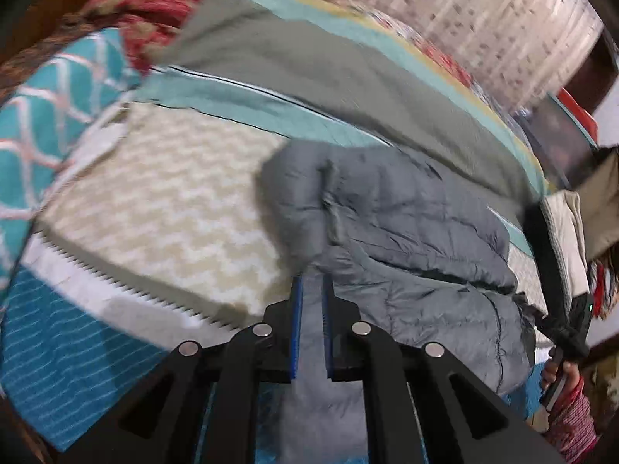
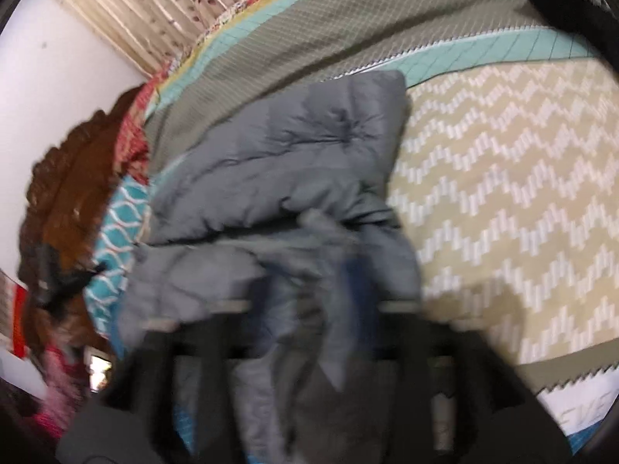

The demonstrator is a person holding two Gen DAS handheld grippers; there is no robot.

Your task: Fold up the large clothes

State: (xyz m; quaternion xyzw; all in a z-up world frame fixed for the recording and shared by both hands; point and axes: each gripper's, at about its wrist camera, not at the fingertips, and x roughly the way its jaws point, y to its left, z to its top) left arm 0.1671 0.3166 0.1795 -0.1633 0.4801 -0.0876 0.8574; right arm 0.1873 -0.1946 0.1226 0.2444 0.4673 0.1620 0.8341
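Closest in the left wrist view, the left gripper (image 1: 311, 301) is pinching a fold of the grey puffer jacket (image 1: 394, 239), its blue pads drawn close together with padded cloth passing between them and running back toward the camera at 6 o'clock. From those jaws the bulk of the jacket is spreading away toward 1 and 2 o'clock, so its long axis is lying roughly from 11 to 4 o'clock across the bedspread (image 1: 162, 208). At 4 o'clock in that view a person's hand (image 1: 561, 379) is holding the handle of the other tool. In the right wrist view the right gripper (image 2: 309, 301) is heavily blurred; its jaws are standing apart, and grey cloth is draping over and between them, though whether the pads are pressing on it is not showing, so it reads as loose rather than gripped. Beyond it the jacket (image 2: 309, 147) is stretching toward 12 o'clock, one squared corner lying against the teal stripe of the bedspread (image 2: 503, 201), whose zigzag panel is filling 2 to 4 o'clock. Farther off, a patterned curtain (image 2: 147, 4) is hanging at 11 o'clock. Judging from this, the left hand is the one with a secure hold, and the right would be needing a fresh bite on the near hem before the fold can be carried away toward 12 o'clock.
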